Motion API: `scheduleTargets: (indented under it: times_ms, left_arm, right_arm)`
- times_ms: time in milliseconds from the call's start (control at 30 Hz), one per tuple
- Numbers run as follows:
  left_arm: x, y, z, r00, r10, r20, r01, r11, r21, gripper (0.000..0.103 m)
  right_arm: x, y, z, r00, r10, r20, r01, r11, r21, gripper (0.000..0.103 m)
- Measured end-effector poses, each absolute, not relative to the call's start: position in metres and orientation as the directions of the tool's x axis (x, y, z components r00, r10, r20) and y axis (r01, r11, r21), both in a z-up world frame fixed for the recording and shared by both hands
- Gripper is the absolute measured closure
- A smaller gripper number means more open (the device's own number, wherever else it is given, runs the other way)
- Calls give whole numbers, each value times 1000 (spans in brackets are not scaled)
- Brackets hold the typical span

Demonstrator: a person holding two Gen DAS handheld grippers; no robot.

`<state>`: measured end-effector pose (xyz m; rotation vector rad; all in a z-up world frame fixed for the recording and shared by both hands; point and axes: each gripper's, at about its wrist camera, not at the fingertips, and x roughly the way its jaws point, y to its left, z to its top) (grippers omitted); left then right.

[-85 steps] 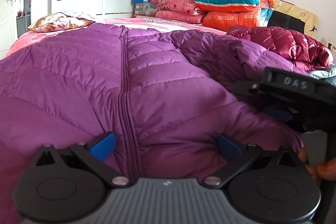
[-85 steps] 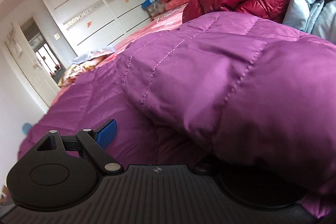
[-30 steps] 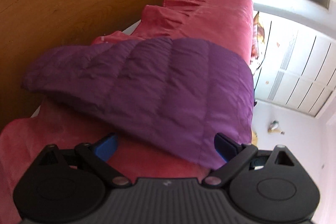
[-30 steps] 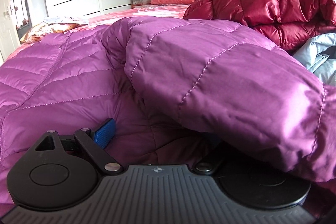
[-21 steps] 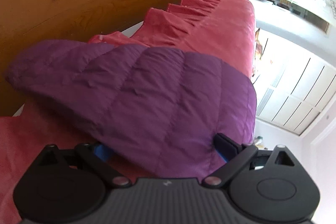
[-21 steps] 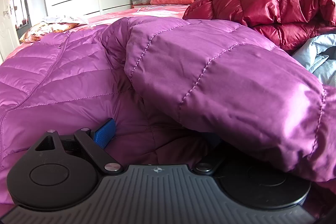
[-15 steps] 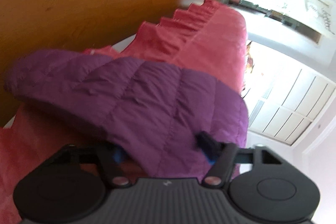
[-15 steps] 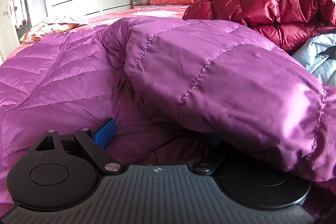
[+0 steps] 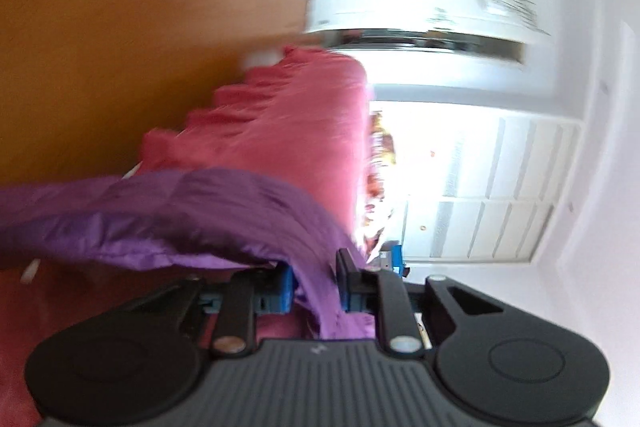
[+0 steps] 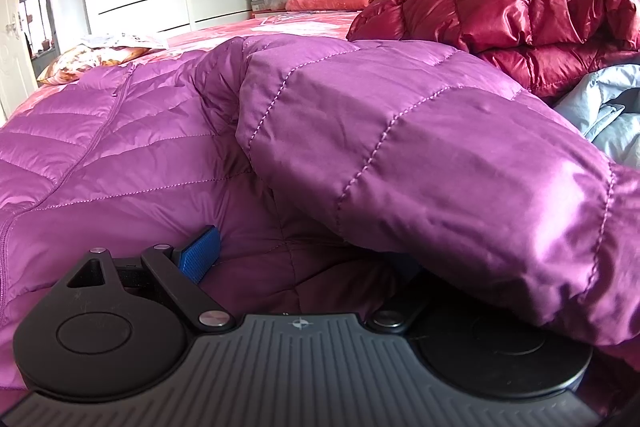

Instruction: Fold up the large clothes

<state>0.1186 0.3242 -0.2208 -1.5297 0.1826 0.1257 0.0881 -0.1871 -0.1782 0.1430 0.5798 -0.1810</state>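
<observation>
Left tool [image 9: 312, 283]: jaws just closing, now pinching edge of purple jacket [image 9: 208, 215], fabric between blue pads; picture blurred, bed [image 9: 288, 119] and floor [image 9: 100, 27] beyond. Right tool [image 10: 304, 259]: left pad [image 10: 199, 253] well out, jaws wide, nothing gripped; sleeve [image 10: 420, 163] draped over right side, hiding right finger. Jacket spread on bed, maroon jacket [image 10: 520, 19] far right.

Each claw, left claw [image 9: 313, 283] and right claw [image 10: 304, 255], is matte black plastic: a ribbed grey-black centre plate with a small white emblem, a round disc housing either side, angled link arms with silver rivets, and finger pads [image 10: 199, 254] of ridged blue rubber.
</observation>
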Motion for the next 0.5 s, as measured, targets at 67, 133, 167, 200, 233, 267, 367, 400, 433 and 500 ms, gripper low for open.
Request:
scheduleTargets:
  times_ms: [67, 133, 167, 200, 233, 267, 367, 400, 433, 500]
  left_arm:
    - [128, 326, -194, 985, -25, -172, -167, 126, -978, 84]
    - [141, 323, -162, 989, -31, -143, -132, 232, -964, 84]
    - [148, 319, -147, 990, -41, -132, -114, 287, -951, 84]
    - [155, 314, -132, 991, -55, -123, -97, 340, -935, 84]
    - [164, 306, -116, 990, -73, -117, -79, 396, -915, 84]
    - [172, 296, -101, 989, -95, -113, -58, 449, -891, 84]
    - [196, 259, -60, 977, -188, -105, 28, 594, -804, 84]
    - [204, 241, -47, 968, -222, -114, 60, 651, -757, 84]
    - [210, 225, -36, 959, -254, -125, 91, 696, -713, 84]
    - [222, 184, -18, 926, -337, -167, 169, 769, -616, 84]
  right_arm:
    - [89, -185, -178, 820, -133, -556, 212, 974, 80, 0]
    - [90, -185, -178, 819, -135, -558, 213, 974, 77, 0]
    - [90, -184, -178, 818, -137, -558, 214, 974, 75, 0]
    - [91, -183, -178, 818, -138, -559, 215, 974, 73, 0]
    - [91, -183, -178, 817, -139, -560, 215, 974, 71, 0]
    - [91, -182, -178, 816, -140, -560, 216, 974, 71, 0]
    - [92, -182, -177, 815, -140, -563, 217, 974, 72, 0]
    - [93, -181, -177, 814, -140, -563, 217, 973, 72, 0]
    - [93, -181, -177, 814, -140, -564, 217, 973, 73, 0]
    - [94, -181, -177, 813, -137, -566, 217, 973, 76, 0]
